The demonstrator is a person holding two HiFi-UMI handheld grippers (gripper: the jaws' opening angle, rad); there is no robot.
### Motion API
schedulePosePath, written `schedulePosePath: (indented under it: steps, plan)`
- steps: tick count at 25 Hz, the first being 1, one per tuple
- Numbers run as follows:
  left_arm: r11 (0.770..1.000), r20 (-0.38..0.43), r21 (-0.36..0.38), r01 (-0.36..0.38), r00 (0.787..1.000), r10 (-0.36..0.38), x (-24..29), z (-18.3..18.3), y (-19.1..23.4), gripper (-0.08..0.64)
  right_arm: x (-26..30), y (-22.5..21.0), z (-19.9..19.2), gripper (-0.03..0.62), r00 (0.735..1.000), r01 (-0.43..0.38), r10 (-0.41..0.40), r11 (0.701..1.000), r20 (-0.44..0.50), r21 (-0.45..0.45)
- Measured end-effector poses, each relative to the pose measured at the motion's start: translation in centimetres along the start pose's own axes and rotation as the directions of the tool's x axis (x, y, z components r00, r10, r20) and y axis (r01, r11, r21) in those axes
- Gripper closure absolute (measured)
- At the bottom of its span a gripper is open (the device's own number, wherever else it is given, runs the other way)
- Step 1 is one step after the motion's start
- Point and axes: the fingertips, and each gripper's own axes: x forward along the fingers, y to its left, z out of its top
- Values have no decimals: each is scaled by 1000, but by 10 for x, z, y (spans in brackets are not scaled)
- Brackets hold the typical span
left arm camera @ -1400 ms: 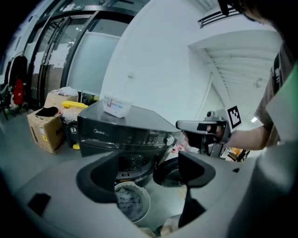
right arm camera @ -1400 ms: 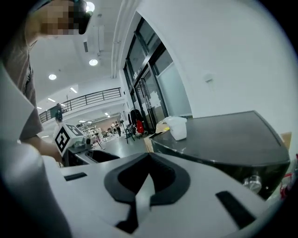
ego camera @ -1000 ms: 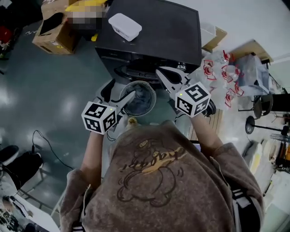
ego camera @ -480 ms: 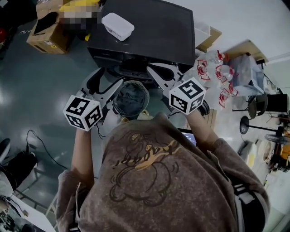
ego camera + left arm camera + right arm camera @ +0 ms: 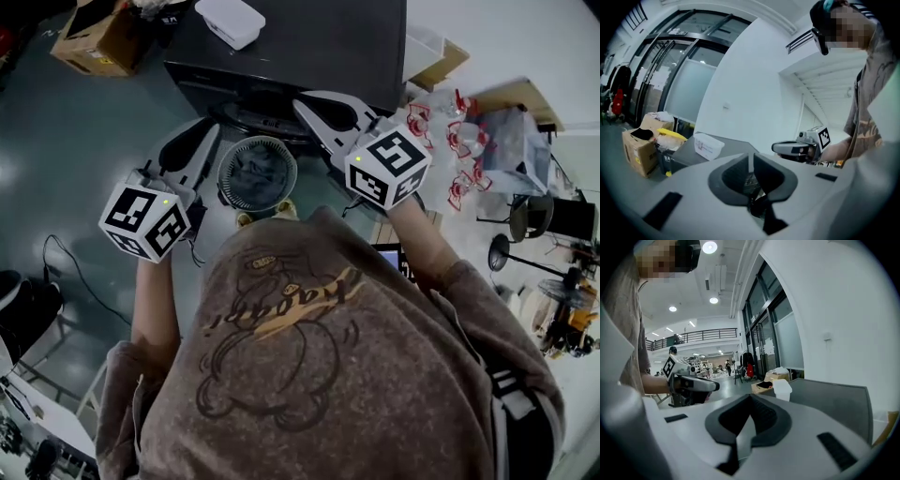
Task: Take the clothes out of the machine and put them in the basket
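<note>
Basket (image 5: pixel 228 155) holds dark clothes (image 5: pixel 258 178); machine (image 5: pixel 309 47) just behind basket. Left tongs (image 5: pixel 751 163), left of basket, just been closing: together, empty. Right tongs (image 5: pixel 750 404), right of basket: closed, empty. Judged: transfer mostly done; drum interior unseen.

Open lab hall: glass partitions (image 5: pixel 684 84), mezzanine railing (image 5: pixel 703 335), cardboard boxes (image 5: pixel 98 42), floor cables (image 5: pixel 67 274).
</note>
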Motion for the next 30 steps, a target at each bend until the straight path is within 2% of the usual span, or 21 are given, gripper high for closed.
schedulePosePath:
  steps: [2, 8, 14, 19, 30]
  plan:
    - [1000, 20, -5, -20, 1000, 20, -5, 2, -2, 549, -7, 3, -2, 594, 1000, -15, 15, 1000, -4, 10]
    - [997, 70, 0, -76, 995, 75, -25, 1, -7, 554, -17, 14, -12, 594, 999, -31, 31, 999, -9, 36]
    - [994, 70, -7, -113, 991, 114, -30, -27, -5, 554, -13, 19, -20, 594, 998, -47, 45, 997, 32, 64]
    - [991, 62, -10, -133, 989, 134, -31, -42, -1, 554, -9, 20, -30, 594, 998, -64, 62, 996, 27, 66]
    - [987, 71, -1, -162, 984, 162, -26, -50, 7, 554, 0, 23, -40, 595, 997, -70, 68, 996, 31, 61]
